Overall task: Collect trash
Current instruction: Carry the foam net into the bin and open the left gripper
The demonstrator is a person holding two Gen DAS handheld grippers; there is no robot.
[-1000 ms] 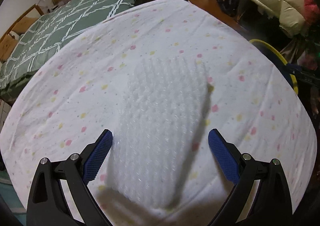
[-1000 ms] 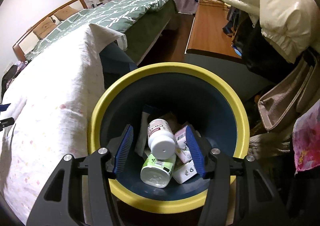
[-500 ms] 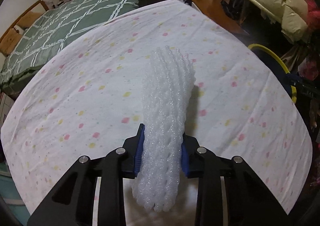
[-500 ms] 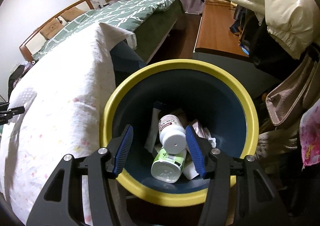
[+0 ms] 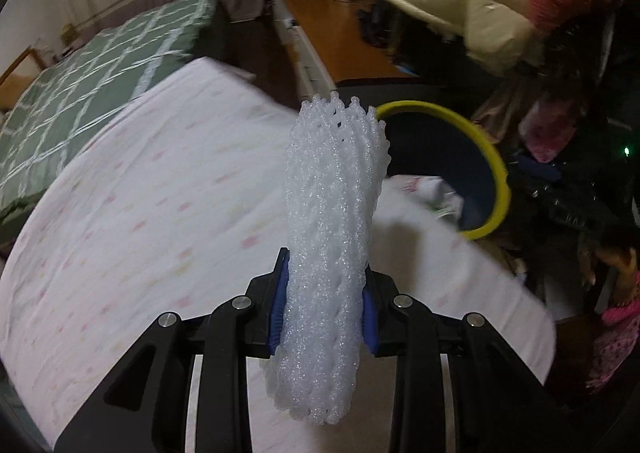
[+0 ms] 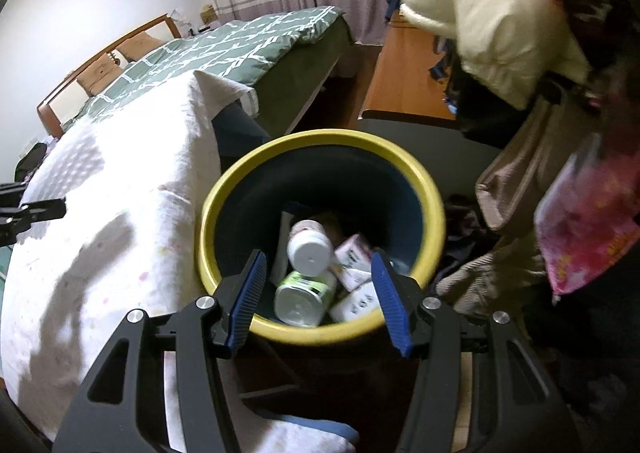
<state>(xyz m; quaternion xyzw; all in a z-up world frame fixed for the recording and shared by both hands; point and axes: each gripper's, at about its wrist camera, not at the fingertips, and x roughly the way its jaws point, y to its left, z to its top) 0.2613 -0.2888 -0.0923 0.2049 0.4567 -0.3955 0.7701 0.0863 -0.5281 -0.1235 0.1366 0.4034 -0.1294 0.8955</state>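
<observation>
Lifted clear of the dotted sheet where it lay flat a second ago, the foam net sleeve (image 5: 332, 237) now stands pinched upright in the left tongs (image 5: 325, 303), and that camera has swung toward the yellow-rimmed bin (image 5: 486, 157), which fills far more of its view than half a second back. Both blue pads press into the sleeve's lower part, squeezing it narrow; its upper end rises free above them and its bottom end hangs below.

By its look the sleeve is very light, soft and springy, so it crushes rather than breaks. It should not slip from the ribbed pads, though a loose end could catch on the rim. Low on its length seems a fair place to hold it.

The right tongs (image 6: 320, 293) hang spread apart and empty over the bin's (image 6: 430, 193) mouth, much as before. Bottles (image 6: 306, 295) and small cartons (image 6: 354, 253) lie inside. The bin stands just beside the sheet-covered counter (image 6: 120, 181), with a bed (image 6: 224, 45) beyond.
</observation>
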